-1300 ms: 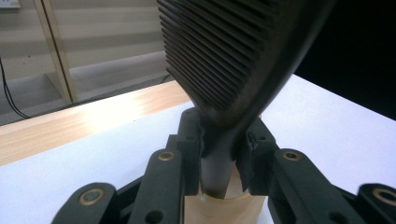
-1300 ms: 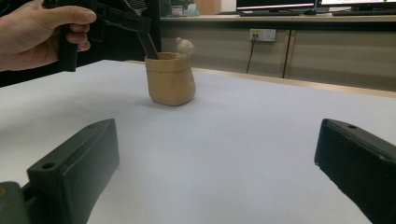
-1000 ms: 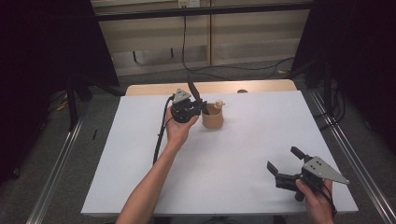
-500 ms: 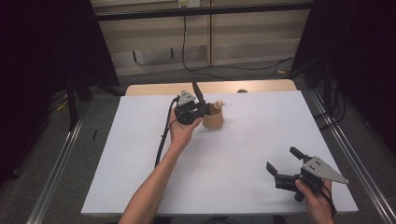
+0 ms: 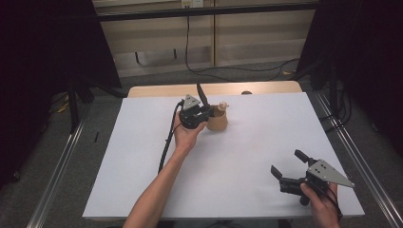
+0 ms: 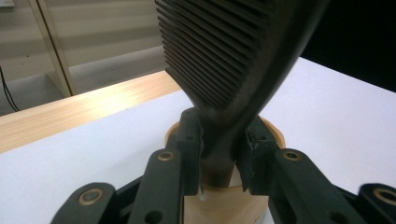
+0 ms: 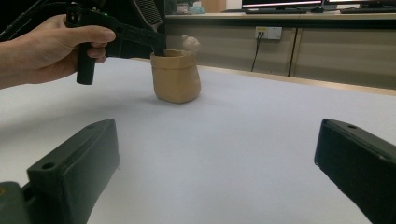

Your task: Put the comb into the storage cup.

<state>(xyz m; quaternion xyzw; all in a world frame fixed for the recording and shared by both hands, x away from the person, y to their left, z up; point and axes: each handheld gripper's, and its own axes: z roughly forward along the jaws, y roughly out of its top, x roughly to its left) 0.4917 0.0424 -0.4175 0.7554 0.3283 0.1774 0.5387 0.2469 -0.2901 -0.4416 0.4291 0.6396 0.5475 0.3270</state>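
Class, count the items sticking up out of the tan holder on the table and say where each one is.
2. A dark ribbed spatula rises from the tan holder, clamped by the left tool. A small pale knob pokes up at its far rim. More may be hidden inside.

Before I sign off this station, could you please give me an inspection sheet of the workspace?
Surface: white table top, bare wooden strip along its far edge.
Job's things: black ridged spatula-like tool upright in the tan wooden pot, beside a pale knob-topped piece.
Clutter: nothing seen.
Grippers: left tongs clamp the tool's neck; right tongs open over the table's near right corner.
Cables: black cable trails from the left tongs.
Surroundings: grey floor, dark curtains, pale cabinets.
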